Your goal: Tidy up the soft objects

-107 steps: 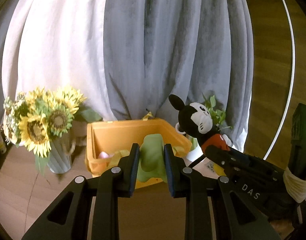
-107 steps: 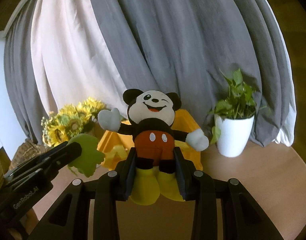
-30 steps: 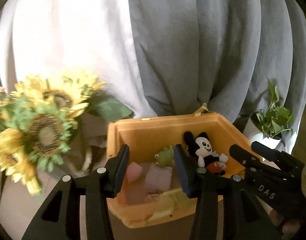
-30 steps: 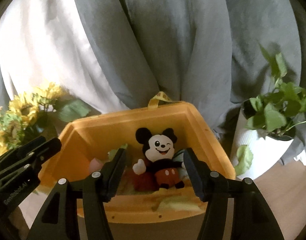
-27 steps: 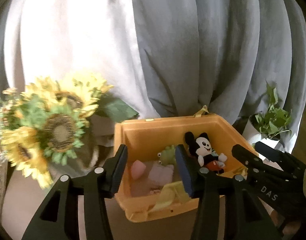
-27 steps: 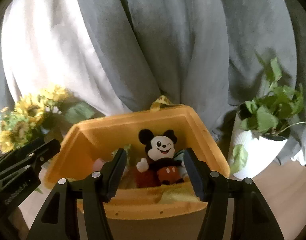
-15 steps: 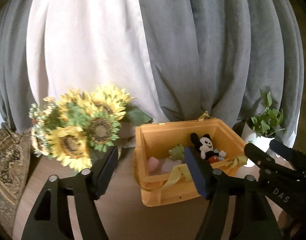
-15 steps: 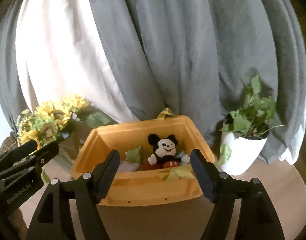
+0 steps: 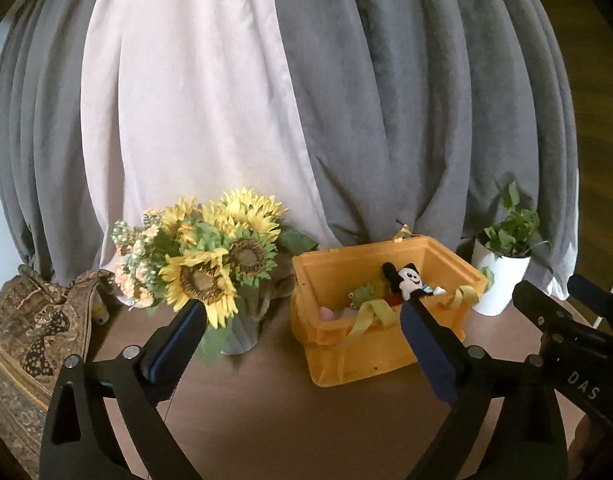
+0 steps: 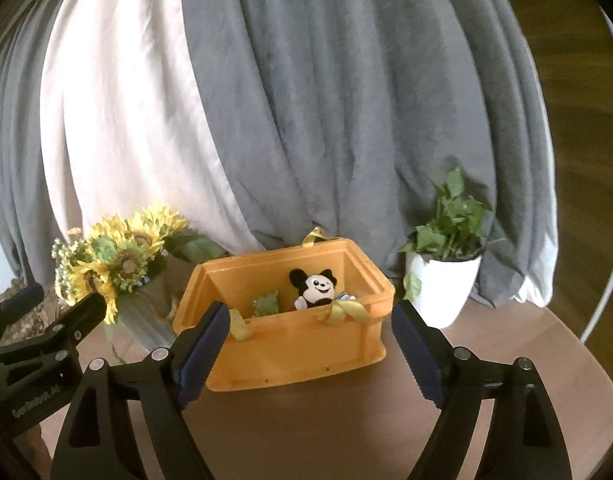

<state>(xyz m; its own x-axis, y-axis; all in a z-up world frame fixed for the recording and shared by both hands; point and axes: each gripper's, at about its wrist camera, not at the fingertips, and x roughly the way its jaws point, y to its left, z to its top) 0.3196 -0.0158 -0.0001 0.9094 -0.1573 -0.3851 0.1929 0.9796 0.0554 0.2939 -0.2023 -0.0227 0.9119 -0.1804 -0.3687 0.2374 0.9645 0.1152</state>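
Note:
An orange bin stands on the round wooden table. Inside it sit a black-and-white mouse plush, a green frog plush and a pink soft piece. A yellow ribbon hangs over the near rim. My left gripper hovers short of the bin, its jaws opening wide with nothing between them. My right gripper is also back from the bin, jaws opening and empty.
A vase of sunflowers stands left of the bin, and a white pot with a green plant stands to its right. A patterned cloth lies at the far left. Grey and white curtains hang behind the table.
Both grippers have drawn back and up from the bin, and their jaws have spread wider. The frog and mouse plush, held earlier, now lie in the bin.

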